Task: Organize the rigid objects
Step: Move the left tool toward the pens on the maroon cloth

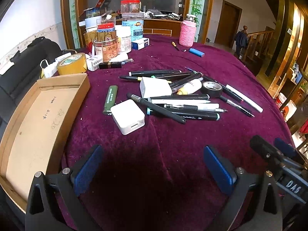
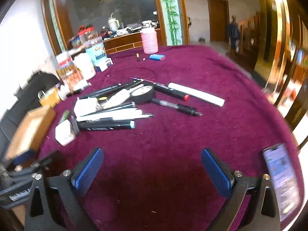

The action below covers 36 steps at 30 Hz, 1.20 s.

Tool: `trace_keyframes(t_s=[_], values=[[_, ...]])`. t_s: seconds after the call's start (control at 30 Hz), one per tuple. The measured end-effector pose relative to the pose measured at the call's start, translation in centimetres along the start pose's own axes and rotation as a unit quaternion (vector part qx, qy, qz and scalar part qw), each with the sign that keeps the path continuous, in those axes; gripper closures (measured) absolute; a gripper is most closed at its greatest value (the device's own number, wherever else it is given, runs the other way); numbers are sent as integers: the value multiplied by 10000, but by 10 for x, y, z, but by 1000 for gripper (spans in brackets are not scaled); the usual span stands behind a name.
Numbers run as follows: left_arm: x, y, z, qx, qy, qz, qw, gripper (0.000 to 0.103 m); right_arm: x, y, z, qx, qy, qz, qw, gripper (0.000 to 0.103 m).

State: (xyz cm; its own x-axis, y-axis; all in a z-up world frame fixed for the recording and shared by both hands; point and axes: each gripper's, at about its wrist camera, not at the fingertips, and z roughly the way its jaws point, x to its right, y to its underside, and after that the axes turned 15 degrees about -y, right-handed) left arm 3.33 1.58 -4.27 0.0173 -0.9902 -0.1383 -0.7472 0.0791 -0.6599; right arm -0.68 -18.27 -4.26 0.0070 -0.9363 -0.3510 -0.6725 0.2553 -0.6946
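Observation:
A heap of pens and markers (image 1: pixel 184 104) lies mid-table on the purple cloth, with two white chargers (image 1: pixel 128 116) (image 1: pixel 155 87), a green lighter (image 1: pixel 110 100) and a black tape roll (image 1: pixel 212 88). An empty cardboard tray (image 1: pixel 36 119) sits at the left. My left gripper (image 1: pixel 154 165) is open and empty, low over the cloth in front of the heap. My right gripper (image 2: pixel 152 167) is open and empty, also short of the heap (image 2: pixel 115 113); it shows in the left wrist view (image 1: pixel 277 154) at the right.
Jars, boxes and a tape roll (image 1: pixel 72 63) crowd the far left. A pink knitted bottle (image 1: pixel 187 29) and a blue battery (image 1: pixel 196 52) stand at the back. A phone (image 2: pixel 281 181) lies at the right edge. The table (image 2: pixel 221 73) drops off on the right.

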Motion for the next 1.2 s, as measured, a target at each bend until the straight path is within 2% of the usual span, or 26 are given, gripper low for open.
trace_keyframes(t_s=[0.17, 0.3, 0.5, 0.67, 1.07, 1.2], values=[[3, -6, 8, -19, -29, 28, 10000, 0, 15, -3, 16, -181, -528, 684, 9961, 1], [7, -11, 15, -80, -37, 73, 9999, 0, 23, -8, 21, -187, -716, 966, 9926, 1], [16, -15, 24, -174, -133, 258, 9994, 0, 23, -20, 29, -333, -633, 544, 9960, 1], [19, -18, 28, -241, -74, 268, 9993, 0, 20, -26, 35, -461, -445, 123, 9979, 1], [19, -25, 25, -159, -266, 195, 9993, 0, 16, -26, 35, -702, -386, -216, 9966, 1], [14, -26, 20, -159, -183, 226, 9994, 0, 16, -27, 32, -771, -525, -292, 9952, 1]])
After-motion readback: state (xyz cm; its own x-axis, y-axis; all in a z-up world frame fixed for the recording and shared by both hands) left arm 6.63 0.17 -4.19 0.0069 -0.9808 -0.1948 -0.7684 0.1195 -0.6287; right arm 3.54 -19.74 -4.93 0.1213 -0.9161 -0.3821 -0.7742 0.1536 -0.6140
